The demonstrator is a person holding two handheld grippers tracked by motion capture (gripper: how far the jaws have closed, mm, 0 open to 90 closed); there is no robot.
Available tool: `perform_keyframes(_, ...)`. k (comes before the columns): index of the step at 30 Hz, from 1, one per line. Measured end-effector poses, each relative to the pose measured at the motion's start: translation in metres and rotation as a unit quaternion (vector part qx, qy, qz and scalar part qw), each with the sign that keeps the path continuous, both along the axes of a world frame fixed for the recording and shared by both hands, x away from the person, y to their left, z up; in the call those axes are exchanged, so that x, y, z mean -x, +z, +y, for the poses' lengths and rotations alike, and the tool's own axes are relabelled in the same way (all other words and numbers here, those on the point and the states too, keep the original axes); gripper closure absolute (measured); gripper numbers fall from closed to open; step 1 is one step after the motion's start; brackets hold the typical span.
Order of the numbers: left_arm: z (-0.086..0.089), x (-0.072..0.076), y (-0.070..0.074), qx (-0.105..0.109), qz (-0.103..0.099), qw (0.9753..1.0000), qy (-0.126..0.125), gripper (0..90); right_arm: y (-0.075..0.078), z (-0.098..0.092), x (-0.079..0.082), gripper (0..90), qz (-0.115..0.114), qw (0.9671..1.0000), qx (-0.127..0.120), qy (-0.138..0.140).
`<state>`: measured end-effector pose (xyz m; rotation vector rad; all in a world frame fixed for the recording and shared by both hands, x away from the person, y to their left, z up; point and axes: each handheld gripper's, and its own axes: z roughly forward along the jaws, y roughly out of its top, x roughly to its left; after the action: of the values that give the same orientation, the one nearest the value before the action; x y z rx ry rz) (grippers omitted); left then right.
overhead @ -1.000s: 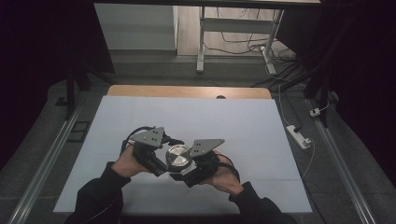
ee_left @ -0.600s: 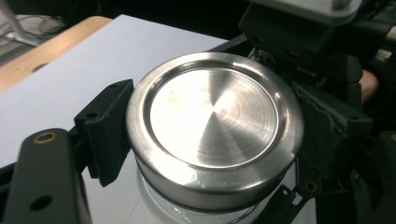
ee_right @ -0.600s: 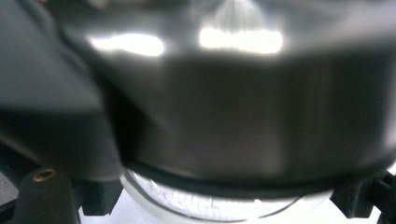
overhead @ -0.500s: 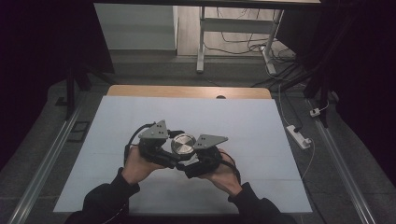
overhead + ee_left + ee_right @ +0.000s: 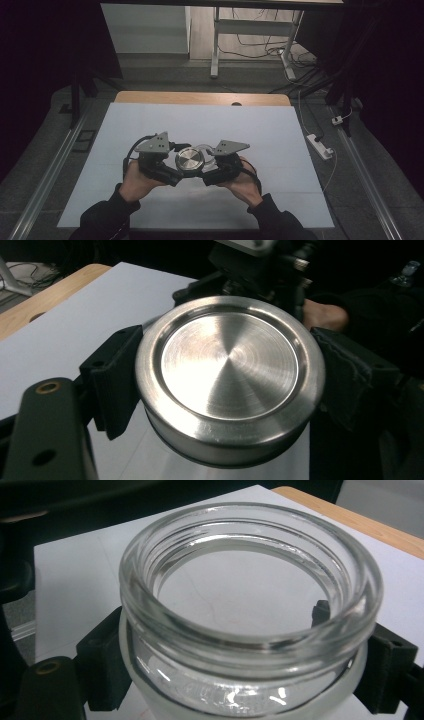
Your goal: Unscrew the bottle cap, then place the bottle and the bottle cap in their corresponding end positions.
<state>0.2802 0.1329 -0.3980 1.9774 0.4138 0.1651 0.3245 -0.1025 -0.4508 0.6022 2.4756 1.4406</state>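
While the left gripper (image 5: 220, 385) clamps a metal lid (image 5: 230, 375), the right gripper (image 5: 245, 670) grips a glass jar (image 5: 250, 605).

One metal lid (image 5: 227, 377), one jar (image 5: 250, 615) (glass).

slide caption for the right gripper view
Open clear glass jar clamped between the right hand-held gripper over the white table sheet.

High view: fixed overhead, facing forward and down across the table (image 5: 280, 130). Left gripper view: close behind a metal lid (image 5: 230, 375), aimed along the jaws. Right gripper view: close behind a glass jar (image 5: 250, 610). Shared throughout: the white tabletop.
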Motion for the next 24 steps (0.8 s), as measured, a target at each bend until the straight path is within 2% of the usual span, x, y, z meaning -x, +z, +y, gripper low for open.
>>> perform_keyframes(8,0.002,0.011,-0.004,0.002,0.003,1.0,-0.008,19.6,-0.001,-0.003,-0.008,14.7,0.0,0.9999,0.003,-0.015)
perform_keyframes(17,-0.007,0.012,-0.019,-0.002,0.012,0.9996,-0.024,19.6,0.001,-0.008,-0.02,14.7,-0.002,0.9995,-0.002,-0.03)
perform_keyframes(24,-0.01,0.013,-0.032,-0.01,0.011,0.9997,-0.018,19.5,0.002,-0.005,-0.03,14.7,-0.006,0.9993,-0.001,-0.036)
